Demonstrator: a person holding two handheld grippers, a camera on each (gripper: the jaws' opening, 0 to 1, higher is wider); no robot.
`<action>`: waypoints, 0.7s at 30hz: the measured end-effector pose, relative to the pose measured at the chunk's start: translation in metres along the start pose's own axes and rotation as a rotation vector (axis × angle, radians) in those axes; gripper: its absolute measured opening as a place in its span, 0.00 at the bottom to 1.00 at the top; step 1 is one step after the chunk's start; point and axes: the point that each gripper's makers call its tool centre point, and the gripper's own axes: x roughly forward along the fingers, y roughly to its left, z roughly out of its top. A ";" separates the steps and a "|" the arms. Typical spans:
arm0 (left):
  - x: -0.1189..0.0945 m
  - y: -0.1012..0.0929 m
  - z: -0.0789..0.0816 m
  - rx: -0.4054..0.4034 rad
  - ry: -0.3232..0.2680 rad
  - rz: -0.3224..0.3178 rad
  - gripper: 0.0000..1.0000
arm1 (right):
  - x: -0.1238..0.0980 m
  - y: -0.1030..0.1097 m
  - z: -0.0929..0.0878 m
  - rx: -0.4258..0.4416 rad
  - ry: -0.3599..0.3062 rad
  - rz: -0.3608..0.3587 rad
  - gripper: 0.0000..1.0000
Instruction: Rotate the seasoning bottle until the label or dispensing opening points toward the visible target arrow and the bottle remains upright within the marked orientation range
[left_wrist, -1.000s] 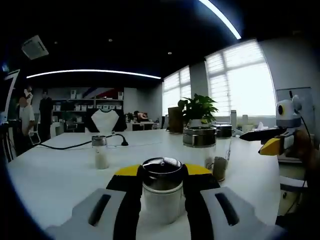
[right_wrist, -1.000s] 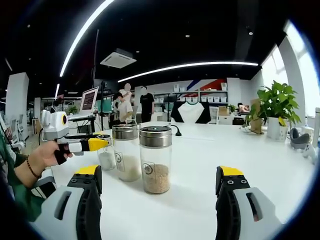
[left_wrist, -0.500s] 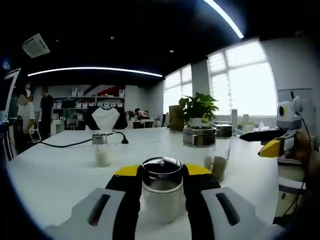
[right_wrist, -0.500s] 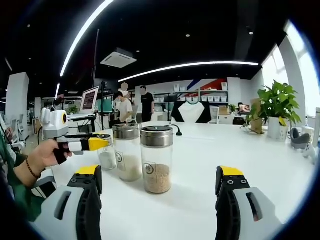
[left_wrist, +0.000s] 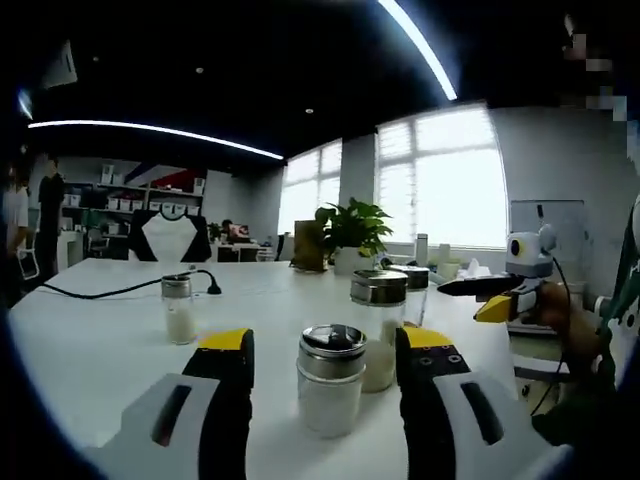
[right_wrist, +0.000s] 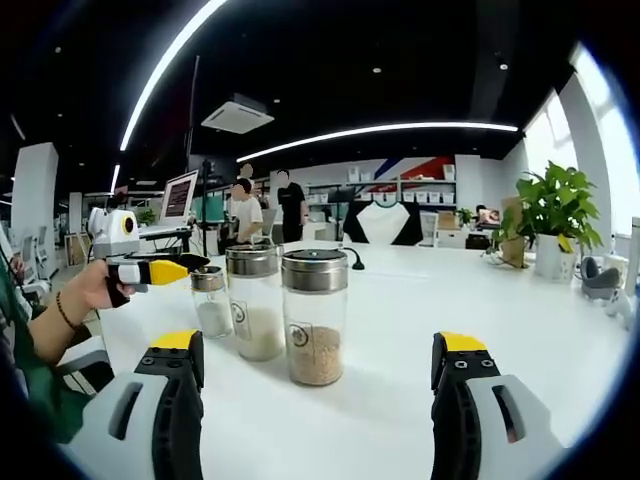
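Note:
A small seasoning bottle (left_wrist: 331, 383) with a metal lid and white contents stands upright on the white table (left_wrist: 90, 350). My left gripper (left_wrist: 325, 342) is open, one jaw on each side of the bottle and both apart from it. In the right gripper view the same small bottle (right_wrist: 210, 302) stands just beyond the left gripper (right_wrist: 170, 268), which a hand holds. My right gripper (right_wrist: 320, 350) is open and holds nothing, with a jar of brown grains (right_wrist: 314, 320) standing ahead of its jaws.
A taller jar of white grains (right_wrist: 255, 308) stands beside the brown one. Another small bottle (left_wrist: 178, 310) and a black cable (left_wrist: 100, 292) lie further left on the table. A potted plant (right_wrist: 552, 225) stands at the table's far side. People stand in the background (right_wrist: 265, 210).
My left gripper has opened, letting go of the small bottle, and drawn back a little from it; its view has swung. The right gripper has not moved.

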 end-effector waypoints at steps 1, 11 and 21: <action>0.001 0.001 -0.001 0.008 0.011 -0.008 0.59 | 0.000 0.000 0.000 0.000 0.001 0.000 0.97; 0.008 -0.007 0.001 0.061 0.059 -0.200 0.56 | -0.002 0.002 0.001 -0.002 -0.001 -0.004 0.97; 0.016 -0.012 -0.007 0.016 0.135 -0.335 0.54 | -0.003 0.005 0.002 -0.005 -0.001 -0.007 0.97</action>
